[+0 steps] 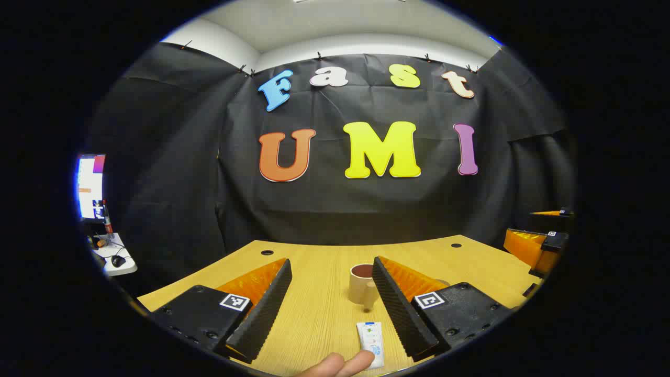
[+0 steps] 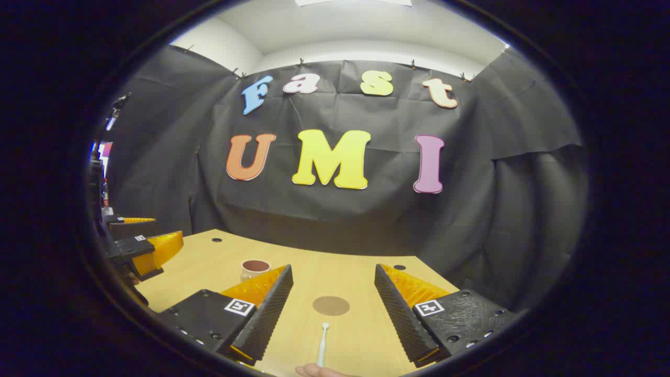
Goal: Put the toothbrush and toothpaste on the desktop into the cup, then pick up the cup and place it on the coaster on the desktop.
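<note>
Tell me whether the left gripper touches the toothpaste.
Apart. In the left gripper view the toothpaste lies on the desk between the open fingers of the left gripper, bare wood either side.

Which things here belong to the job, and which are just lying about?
Job:
toothpaste
toothbrush
cup
coaster
left hand-held gripper, open
right hand-held gripper, open

Lying about:
monitor
mouse on the side table

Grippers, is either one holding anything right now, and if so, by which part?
Nothing is held. The left gripper is open above the toothpaste; the right gripper is open above the toothbrush, neither touching.
</note>
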### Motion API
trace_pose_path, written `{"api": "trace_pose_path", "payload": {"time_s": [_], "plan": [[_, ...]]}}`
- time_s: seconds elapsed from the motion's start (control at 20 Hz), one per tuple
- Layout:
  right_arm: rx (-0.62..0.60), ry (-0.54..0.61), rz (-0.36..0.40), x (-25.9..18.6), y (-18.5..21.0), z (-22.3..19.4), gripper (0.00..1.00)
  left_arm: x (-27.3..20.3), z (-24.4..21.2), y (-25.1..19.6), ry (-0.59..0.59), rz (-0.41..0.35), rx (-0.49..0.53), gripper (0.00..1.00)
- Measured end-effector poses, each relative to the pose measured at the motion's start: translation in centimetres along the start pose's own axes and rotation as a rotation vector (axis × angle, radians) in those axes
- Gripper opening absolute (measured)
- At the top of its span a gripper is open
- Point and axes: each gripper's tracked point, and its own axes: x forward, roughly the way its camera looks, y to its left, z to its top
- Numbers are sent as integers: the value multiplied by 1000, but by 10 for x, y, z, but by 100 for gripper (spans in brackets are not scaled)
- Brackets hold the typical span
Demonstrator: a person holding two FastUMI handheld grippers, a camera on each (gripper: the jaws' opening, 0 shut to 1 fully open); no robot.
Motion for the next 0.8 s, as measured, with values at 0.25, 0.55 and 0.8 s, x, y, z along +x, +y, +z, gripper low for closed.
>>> {"api": "trace_pose_path", "payload": {"time_s": [0.25, 0.55, 0.8], "plan": [[8, 10, -9, 1, -8, 0, 95, -2, 4, -6, -5, 9, 28, 98], [15, 17, -9, 0, -15, -3, 95, -1, 0, -19, 16, -27, 14, 98], [21, 34, -6, 4, -16, -7, 95, -2, 1, -21, 17, -30, 21, 98]]}}
